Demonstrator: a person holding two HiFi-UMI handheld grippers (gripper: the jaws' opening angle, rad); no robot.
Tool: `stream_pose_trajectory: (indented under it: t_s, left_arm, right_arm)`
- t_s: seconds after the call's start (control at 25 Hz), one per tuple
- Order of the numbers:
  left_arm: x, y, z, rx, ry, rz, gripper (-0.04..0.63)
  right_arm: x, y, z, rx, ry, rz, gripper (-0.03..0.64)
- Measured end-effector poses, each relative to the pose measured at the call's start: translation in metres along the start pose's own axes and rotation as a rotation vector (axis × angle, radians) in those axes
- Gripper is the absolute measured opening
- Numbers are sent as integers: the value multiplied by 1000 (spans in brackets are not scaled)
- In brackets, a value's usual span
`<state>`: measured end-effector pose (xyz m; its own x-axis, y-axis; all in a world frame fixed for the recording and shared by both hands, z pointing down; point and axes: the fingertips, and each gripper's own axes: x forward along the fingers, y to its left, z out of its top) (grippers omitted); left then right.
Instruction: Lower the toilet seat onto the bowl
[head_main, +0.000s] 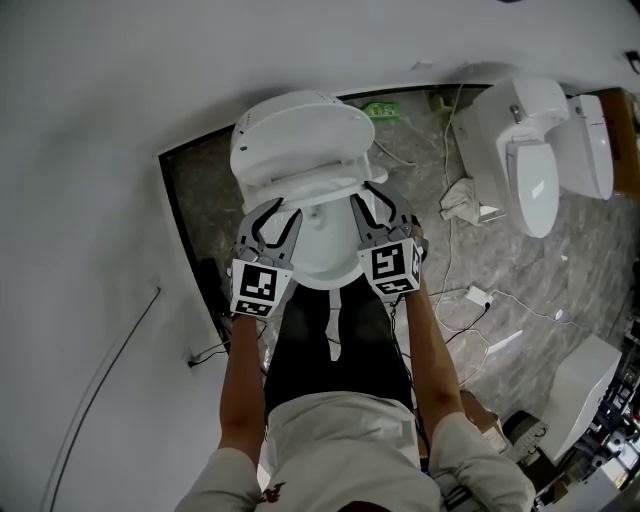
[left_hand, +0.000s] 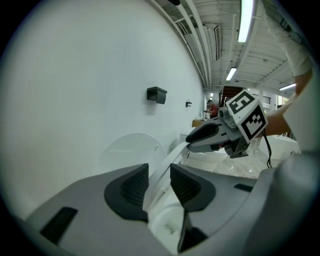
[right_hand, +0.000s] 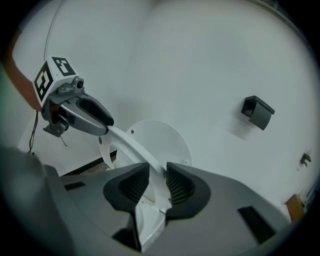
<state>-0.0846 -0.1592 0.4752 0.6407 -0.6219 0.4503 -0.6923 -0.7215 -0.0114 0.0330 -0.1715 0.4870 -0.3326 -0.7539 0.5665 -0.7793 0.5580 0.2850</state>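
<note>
Arms (head_main: 240, 385) reach out ahead of me and down, bare from the sleeves, nearly parallel, one on each side of the toilet bowl (head_main: 322, 262) that I stand over. Each hand carries a gripper tilted downward toward the wall (head_main: 90, 150), marker cube nearest me.

My left gripper (head_main: 280, 218) sits at the left side of the toilet seat (head_main: 300, 188) and my right gripper (head_main: 370, 200) at its right side, at about the same height. The seat is part-way up: it slants above the bowl, its hinge end toward the wall and its front end lifted clear of the rim. Behind it the lid (head_main: 300, 125) stands raised against the wall.

In the left gripper view, my left gripper (left_hand: 159, 186) has the seat's thin white edge (left_hand: 172, 155) running between the two ribbed fingers (left_hand: 127, 187), which clamp it from both sides. Farther along the same edge my right gripper (left_hand: 192, 141) is on it, with the round lid (left_hand: 127, 150) beyond.

In the right gripper view, my right gripper (right_hand: 157, 184) likewise has the seat (right_hand: 130, 145) filling the gap between its fingers (right_hand: 182, 186), held on both faces. The left gripper (right_hand: 105, 127) bites the far side of the ring, in front of the lid (right_hand: 165, 140).

A second toilet (head_main: 530, 150) stands well apart on the stone floor (head_main: 560, 260) to my right.
</note>
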Motion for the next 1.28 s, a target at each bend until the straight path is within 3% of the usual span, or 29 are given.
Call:
stream_pose_trajectory:
  t_s: [0.48,1.28]
  left_arm:
    - [-15,-29,-15,-16,15,-3,150]
    - [-36,-80,-53,-49,61,33,166]
  right_arm:
    - [-24,17,-20,1,15,23,123]
    - [-58,52,-65,-70,39,141,135]
